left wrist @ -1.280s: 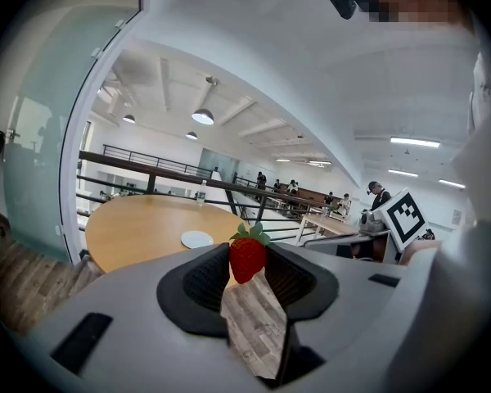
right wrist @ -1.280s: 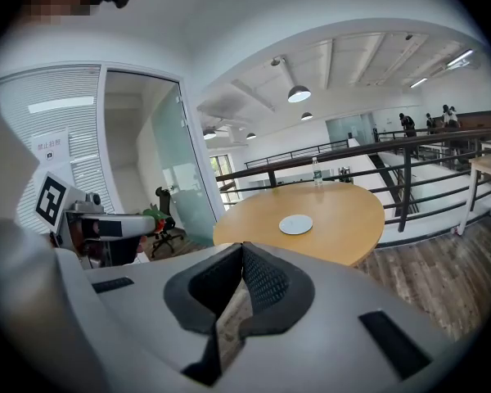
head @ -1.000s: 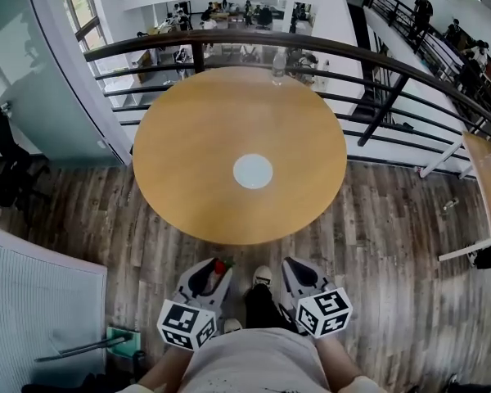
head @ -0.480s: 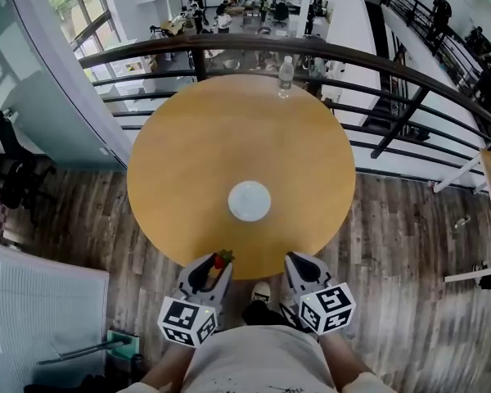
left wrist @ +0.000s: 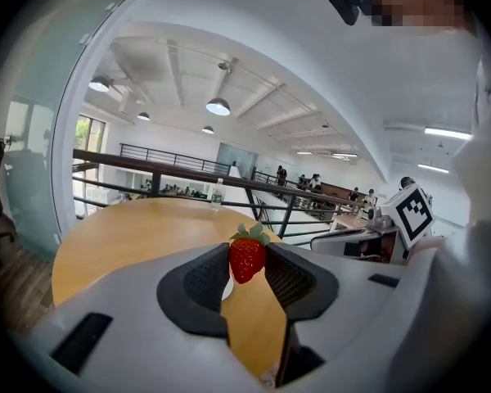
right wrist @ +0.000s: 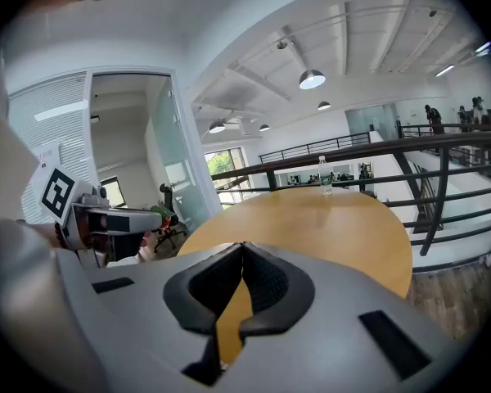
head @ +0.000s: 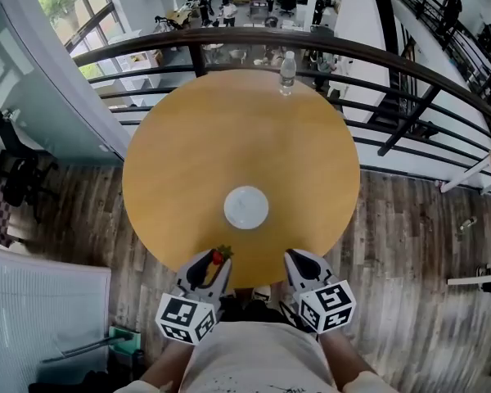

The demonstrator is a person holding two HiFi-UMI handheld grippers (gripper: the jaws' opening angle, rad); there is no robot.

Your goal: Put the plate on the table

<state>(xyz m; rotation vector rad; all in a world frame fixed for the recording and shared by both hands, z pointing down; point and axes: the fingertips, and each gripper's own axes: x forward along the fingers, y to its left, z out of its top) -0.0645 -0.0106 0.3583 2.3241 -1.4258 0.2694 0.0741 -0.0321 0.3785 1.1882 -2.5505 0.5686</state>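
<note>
Your left gripper (head: pixel 215 264) has its jaws clamped on a strawberry (head: pixel 218 257), and in the left gripper view the red fruit (left wrist: pixel 247 259) sits pinched between the two dark pads with its green leaves pointing up. Your right gripper (head: pixel 298 260) carries nothing: in the right gripper view its jaws (right wrist: pixel 241 249) meet at the tips with only the table showing in the gap below them.

The plate (head: pixel 246 207), white and round, already lies flat on the round wooden table (head: pixel 180 146). It sits on your side of the tabletop's middle, near the edge closest to you, and apart from both grippers. In the head view both grippers reach just over that near edge, the left one below and to the left of the plate, the right one below and to its right, with your marker cubes (head: pixel 186 318) close against your body.

A clear water bottle (head: pixel 287 72) stands upright at the far edge of the table, just in front of the dark railing (head: pixel 229 38). The floor (head: pixel 393 236) around the table is wood plank
</note>
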